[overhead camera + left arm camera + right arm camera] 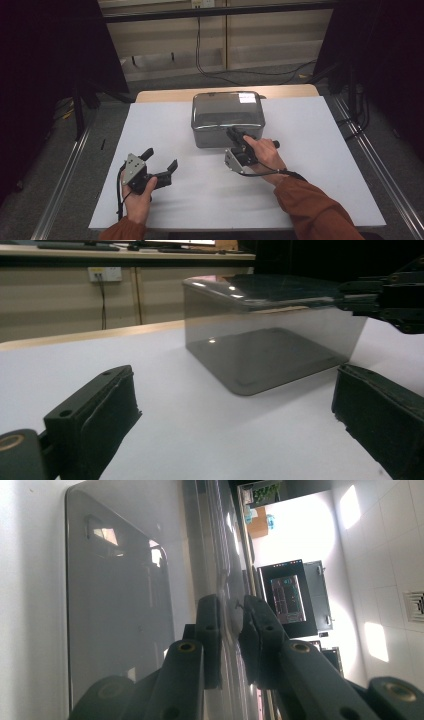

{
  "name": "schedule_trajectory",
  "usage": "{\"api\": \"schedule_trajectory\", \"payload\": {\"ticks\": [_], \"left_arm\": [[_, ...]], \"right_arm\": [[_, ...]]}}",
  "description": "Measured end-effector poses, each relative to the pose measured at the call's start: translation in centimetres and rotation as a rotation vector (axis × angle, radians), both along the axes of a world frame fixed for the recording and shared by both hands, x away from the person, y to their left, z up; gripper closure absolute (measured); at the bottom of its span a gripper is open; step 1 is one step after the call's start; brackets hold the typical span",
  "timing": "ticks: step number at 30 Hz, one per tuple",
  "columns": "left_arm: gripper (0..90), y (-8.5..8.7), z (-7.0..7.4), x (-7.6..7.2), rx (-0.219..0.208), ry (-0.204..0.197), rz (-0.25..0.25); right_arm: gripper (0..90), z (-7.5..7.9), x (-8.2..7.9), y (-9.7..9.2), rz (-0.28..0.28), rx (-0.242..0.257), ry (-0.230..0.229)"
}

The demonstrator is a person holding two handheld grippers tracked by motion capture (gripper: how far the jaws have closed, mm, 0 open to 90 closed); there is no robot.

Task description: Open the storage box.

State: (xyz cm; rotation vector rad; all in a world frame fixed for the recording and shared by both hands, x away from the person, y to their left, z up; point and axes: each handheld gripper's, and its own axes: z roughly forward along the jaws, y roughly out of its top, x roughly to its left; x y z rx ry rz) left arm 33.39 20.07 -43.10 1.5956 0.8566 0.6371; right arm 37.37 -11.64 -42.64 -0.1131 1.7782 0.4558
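while the person's right hand (265,152) is reaching forward over the white table top (310,165), the right gripper (235,134) is pinching the near edge of the lid of a smoky grey, see-through plastic box with rounded corners (227,117). the box is sitting at the far middle of the table, just in front of the bare wooden strip (165,95) along the far edge. in the right gripper view the camera is turned on its side, and the two black jaws are standing almost together with the thin lid rim (231,615) caught between them, one jaw under the rim against the box wall (120,600) and one on top of the lid. so this gripper is clamping narrowly on the lid rim.

the left gripper (161,161) is resting lower on the table, near the left front, well apart from the box, in the person's left hand (139,192). its jaws are standing wide, with nothing between them; in the left gripper view they are framing bare white table, with the box (270,350) beyond them and the right gripper (390,300) at the box's lid on the right side. an orange sleeve (315,205) is covering the right forearm. black cables (210,65) are lying on the floor behind the table.
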Motion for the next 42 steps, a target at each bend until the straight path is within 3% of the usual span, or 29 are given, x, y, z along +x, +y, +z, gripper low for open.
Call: {"api": "schedule_trajectory", "payload": {"ticks": [3,6,11,14,19,30,33,42], "left_arm": [[4.2,-0.3,0.3,0.2,0.009,-0.017,-0.013],[3.7,-0.5,0.3,0.5,0.002,-0.01,-0.016],[2.7,-0.8,0.3,1.3,0.028,0.0,-0.017],[1.7,-0.9,0.8,1.8,0.0,-0.01,-0.002],[1.6,-1.3,0.9,2.3,0.034,-0.037,-0.036],[1.3,-2.8,1.1,4.0,0.038,-0.038,-0.075],[1.3,-3.2,1.2,4.5,0.047,-0.055,-0.08],[1.9,-4.6,1.5,6.2,0.03,-0.062,-0.088]], "right_arm": [[78.5,0.0,0.0,0.0,0.002,-0.002,-0.007],[78.5,0.0,0.0,0.0,0.001,-0.004,-0.009],[78.5,0.1,0.1,0.0,0.0,0.003,-0.012],[78.3,0.3,0.1,0.0,-0.003,0.014,-0.019],[78.3,0.4,0.3,0.0,-0.008,0.028,-0.014],[78.8,1.0,0.4,0.0,0.001,0.027,-0.019],[79.0,1.3,0.4,0.0,0.003,0.028,-0.021],[79.1,1.7,0.5,0.0,0.001,0.032,-0.018]]}}
